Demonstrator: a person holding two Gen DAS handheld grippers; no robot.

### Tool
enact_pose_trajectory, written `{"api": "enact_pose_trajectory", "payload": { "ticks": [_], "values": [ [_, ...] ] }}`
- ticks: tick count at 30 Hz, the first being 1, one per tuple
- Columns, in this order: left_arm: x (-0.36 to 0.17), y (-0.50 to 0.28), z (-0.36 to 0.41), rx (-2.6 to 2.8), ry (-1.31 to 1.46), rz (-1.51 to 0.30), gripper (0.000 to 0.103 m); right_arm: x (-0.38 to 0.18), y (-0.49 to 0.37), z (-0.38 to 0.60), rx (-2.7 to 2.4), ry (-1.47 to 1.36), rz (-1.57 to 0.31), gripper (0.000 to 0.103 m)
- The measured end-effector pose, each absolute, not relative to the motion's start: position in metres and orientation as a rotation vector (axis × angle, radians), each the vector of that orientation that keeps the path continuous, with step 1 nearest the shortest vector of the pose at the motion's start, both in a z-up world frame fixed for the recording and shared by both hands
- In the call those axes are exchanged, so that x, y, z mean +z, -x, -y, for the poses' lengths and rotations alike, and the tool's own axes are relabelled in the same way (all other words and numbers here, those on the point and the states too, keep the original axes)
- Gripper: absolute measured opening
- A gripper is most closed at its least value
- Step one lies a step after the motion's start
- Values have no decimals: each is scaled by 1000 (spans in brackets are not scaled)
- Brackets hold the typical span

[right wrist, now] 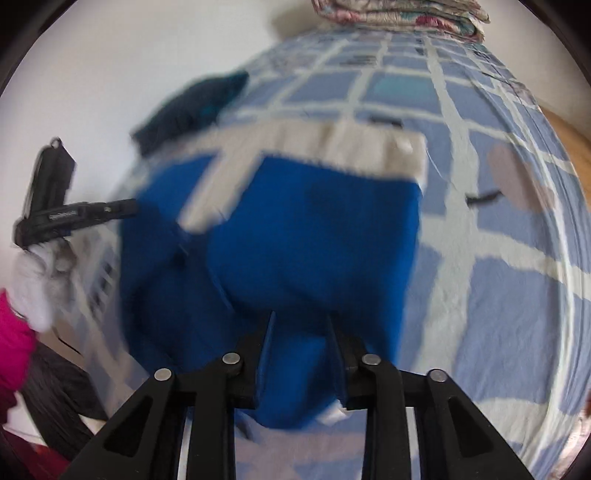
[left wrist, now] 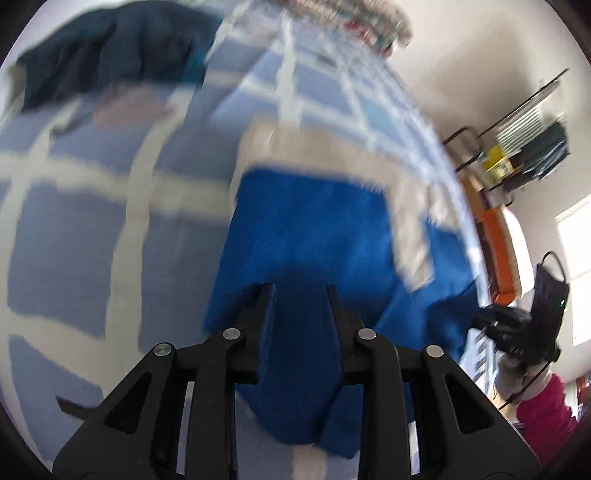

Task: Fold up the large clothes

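On checked bedsheet [right wrist: 498,258], blue twill garment [right wrist: 295,240]

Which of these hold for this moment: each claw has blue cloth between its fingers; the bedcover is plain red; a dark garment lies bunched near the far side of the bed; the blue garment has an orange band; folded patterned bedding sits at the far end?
1. Each claw has blue cloth between its fingers. True: the left claw and the right claw both grip the blue garment.
2. The bedcover is plain red. False: the bedcover is light blue with a pale grid.
3. A dark garment lies bunched on the bed. True: dark garment.
4. The blue garment has an orange band. False: its band is beige.
5. Folded patterned bedding sits at the far end. True: bedding.
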State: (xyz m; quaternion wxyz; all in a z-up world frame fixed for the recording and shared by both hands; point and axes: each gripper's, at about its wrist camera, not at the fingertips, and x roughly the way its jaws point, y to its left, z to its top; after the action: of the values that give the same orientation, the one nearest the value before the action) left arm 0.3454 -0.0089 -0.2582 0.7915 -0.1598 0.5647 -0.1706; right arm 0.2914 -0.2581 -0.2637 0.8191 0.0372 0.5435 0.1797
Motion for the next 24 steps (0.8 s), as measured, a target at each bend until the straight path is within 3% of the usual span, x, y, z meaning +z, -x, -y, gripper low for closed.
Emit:
{"api": "enact_pose_trajectory", "payload": {
  "ticks": [3, 6, 9, 11, 12, 13, 19, 24],
  "values": [
    [-280, -338, 11, -362, 340, -1226, 26, -282, -289, 271, 386, -130, -1198, 24],
    [-273, -333, 14, -369, 291, -1237, 26, -281, -284, 275, 384, -113, -1213, 24],
    [-259, -330, -5, -380, 412, -1249, 26, -268, -274, 284, 376, -102, -1200, 27],
    [-246, -331, -23, -373, 494, -1182, 41, -252, -267, 299, 374, -154, -1121, 41],
    [-242, -332, -33, -358, 531, -1149, 63, -248, -265, 307, 368, -181, -1087, 59],
    [-240, -334, -41, -340, 568, -1128, 74, -243, -264, 317, 361, -222, -1045, 71],
    [-270, -359, -79, -349, 900, -1155, 74, -265, -288, 342, 373, -432, -1057, 70],
    [-293, -374, -74, -394, 983, -1204, 74, -289, -306, 342, 411, -556, -1084, 69]
  ]
}}
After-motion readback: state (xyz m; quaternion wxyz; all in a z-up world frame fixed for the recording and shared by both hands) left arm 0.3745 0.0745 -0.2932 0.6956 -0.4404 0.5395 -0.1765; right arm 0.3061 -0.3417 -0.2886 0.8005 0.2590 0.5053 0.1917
